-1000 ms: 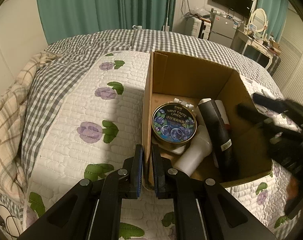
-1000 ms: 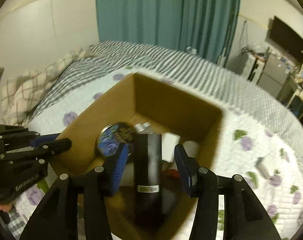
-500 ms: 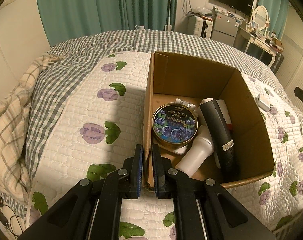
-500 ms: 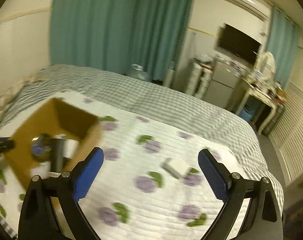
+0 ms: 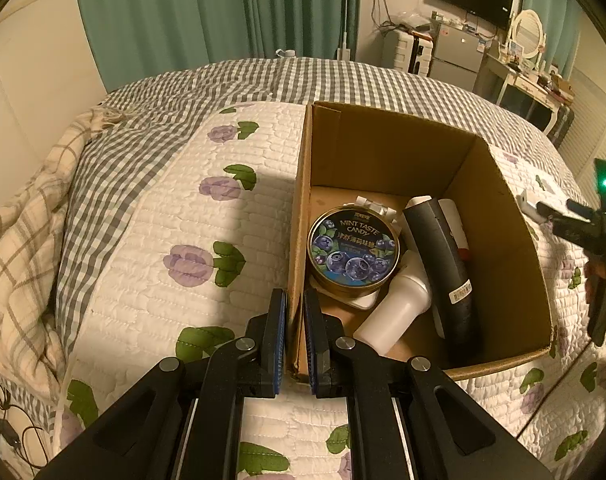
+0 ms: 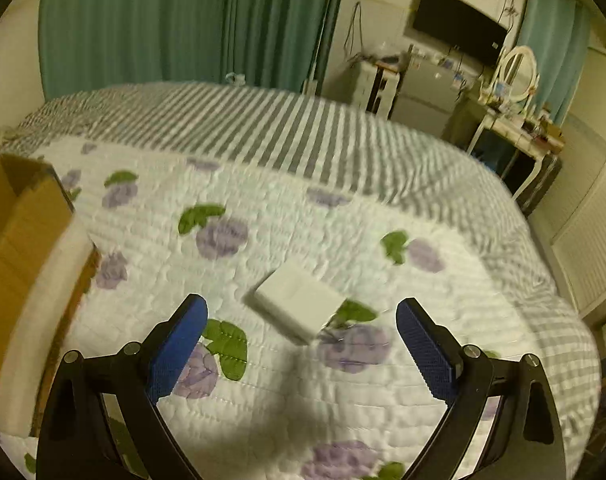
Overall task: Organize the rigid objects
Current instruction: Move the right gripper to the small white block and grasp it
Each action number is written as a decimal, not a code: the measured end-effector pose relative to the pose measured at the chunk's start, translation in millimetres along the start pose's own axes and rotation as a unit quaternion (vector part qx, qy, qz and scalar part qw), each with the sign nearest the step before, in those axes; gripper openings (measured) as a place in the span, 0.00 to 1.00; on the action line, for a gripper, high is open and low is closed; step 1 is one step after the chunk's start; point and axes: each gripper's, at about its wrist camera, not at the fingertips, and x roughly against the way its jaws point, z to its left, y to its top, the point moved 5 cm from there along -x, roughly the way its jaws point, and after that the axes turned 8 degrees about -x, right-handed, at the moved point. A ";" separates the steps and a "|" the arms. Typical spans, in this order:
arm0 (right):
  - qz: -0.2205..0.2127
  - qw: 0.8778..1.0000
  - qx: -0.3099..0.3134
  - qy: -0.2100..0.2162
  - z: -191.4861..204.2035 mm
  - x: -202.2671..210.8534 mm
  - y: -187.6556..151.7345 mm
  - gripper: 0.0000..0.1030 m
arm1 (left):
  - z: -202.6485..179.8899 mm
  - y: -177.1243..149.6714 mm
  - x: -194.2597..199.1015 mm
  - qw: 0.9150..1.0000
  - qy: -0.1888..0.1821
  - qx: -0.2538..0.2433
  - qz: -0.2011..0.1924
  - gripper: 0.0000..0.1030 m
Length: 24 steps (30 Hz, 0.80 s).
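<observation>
**White block lying loose on the quilt, box already holding several items**

A small white rectangular block (image 6: 297, 306) is lying flat on the flowered quilt (image 6: 343, 400) of the bed, blurred, so any marking on it cannot be read. It is sitting just ahead of the right hand-held gripper (image 6: 299, 344), whose blue-padded jaws are standing wide apart and released, touching nothing. The cardboard box (image 6: 19, 216) is showing at 9 o'clock of the block, well apart from it.

In the left wrist view, the left hand-held gripper (image 5: 294, 340) is clenched on the box's near left wall, one pad on each face of the cardboard. Inside the box, a round tin (image 5: 353, 250) with blueberries on a dark blue lid is reading "MINT TASTE CANDY", with smaller characters below too fine to read. At 3 o'clock of the tin, a black cylinder (image 5: 441, 268) with a white barcode sticker is lying lengthwise; a white bottle (image 5: 397, 306) is resting at 5 o'clock of the tin, touching it. The block is peeking past the box's right wall at 3 o'clock.
</observation>
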 end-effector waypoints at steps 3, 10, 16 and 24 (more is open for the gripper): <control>0.018 1.000 0.005 -0.004 1.9 -19.4 -6.4 0.93 | 0.4 0.1 -0.1 1.000 0.001 0.002 0.000 0.08; 0.031 0.999 -0.005 -0.002 -3.5 -38.6 -8.0 0.93 | -0.3 0.4 -0.6 1.000 0.006 0.001 0.002 0.08; 0.042 0.999 -0.015 0.011 -2.3 -52.4 -6.6 0.82 | -0.6 0.0 -0.4 1.000 0.007 0.001 0.003 0.08; 0.039 0.999 -0.016 0.013 -2.3 -50.4 -8.3 0.63 | 0.6 -1.0 -0.3 1.000 0.005 0.005 0.001 0.08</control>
